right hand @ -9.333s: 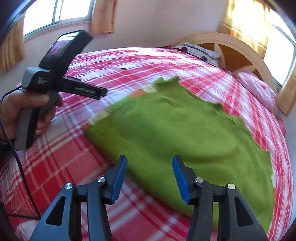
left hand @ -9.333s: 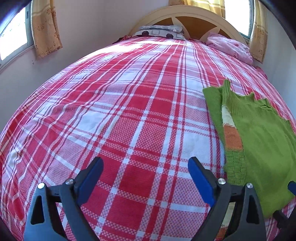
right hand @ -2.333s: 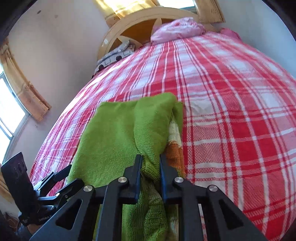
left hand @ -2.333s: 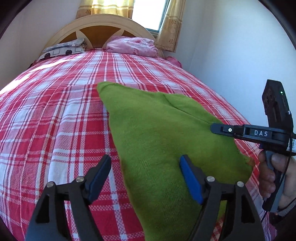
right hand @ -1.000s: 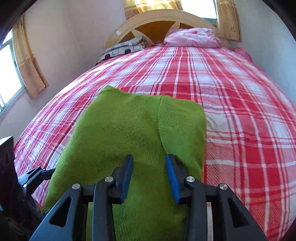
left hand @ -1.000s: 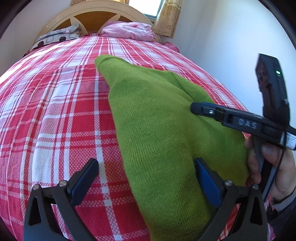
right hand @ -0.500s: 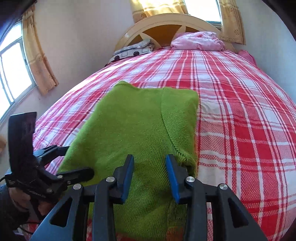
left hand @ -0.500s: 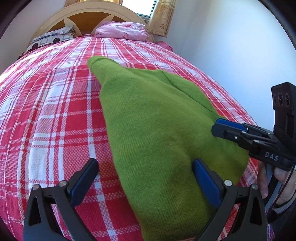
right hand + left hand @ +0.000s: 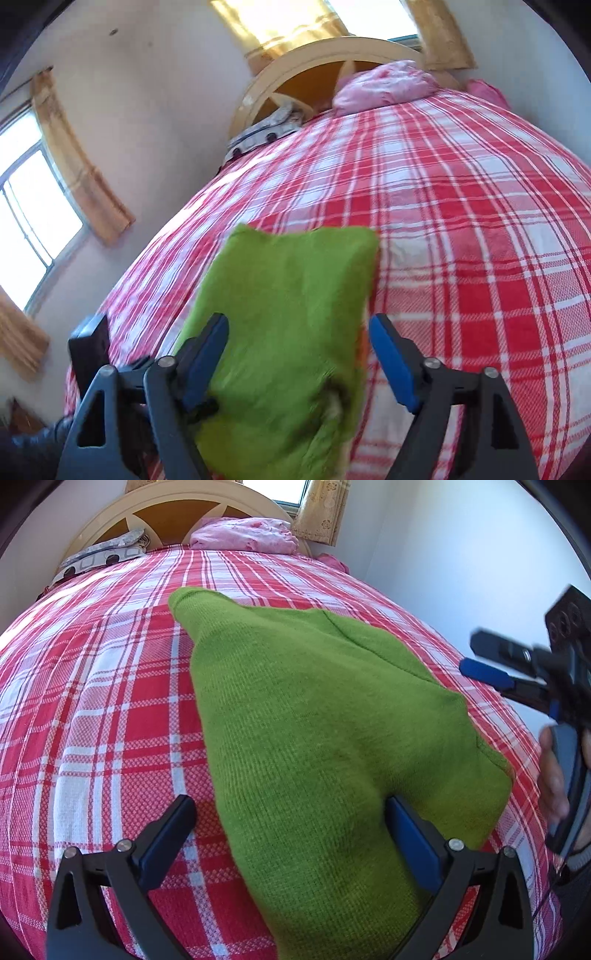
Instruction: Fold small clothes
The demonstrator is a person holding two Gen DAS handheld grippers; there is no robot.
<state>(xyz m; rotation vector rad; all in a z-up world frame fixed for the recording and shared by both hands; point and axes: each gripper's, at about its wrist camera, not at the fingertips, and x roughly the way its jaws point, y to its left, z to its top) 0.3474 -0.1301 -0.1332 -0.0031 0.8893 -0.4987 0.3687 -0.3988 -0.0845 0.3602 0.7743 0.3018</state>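
A folded green sweater (image 9: 314, 716) lies mid-frame on the red plaid bed (image 9: 92, 709). A curtained window (image 9: 33, 206) shows at left. The left tool (image 9: 291, 834) stands apart; the right tool (image 9: 299, 354) is spreading, unclamped.

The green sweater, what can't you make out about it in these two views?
- Left wrist view: the green sweater has its near end cut off by the bottom edge.
- Right wrist view: motion blur smears its knit; the orange patch barely peeks from under a fold.
- Both views: folded layers hide its underside.

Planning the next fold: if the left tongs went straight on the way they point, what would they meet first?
Most likely the green sweater: it already lies between the open left tongs and stretches ahead over the checked bedspread.
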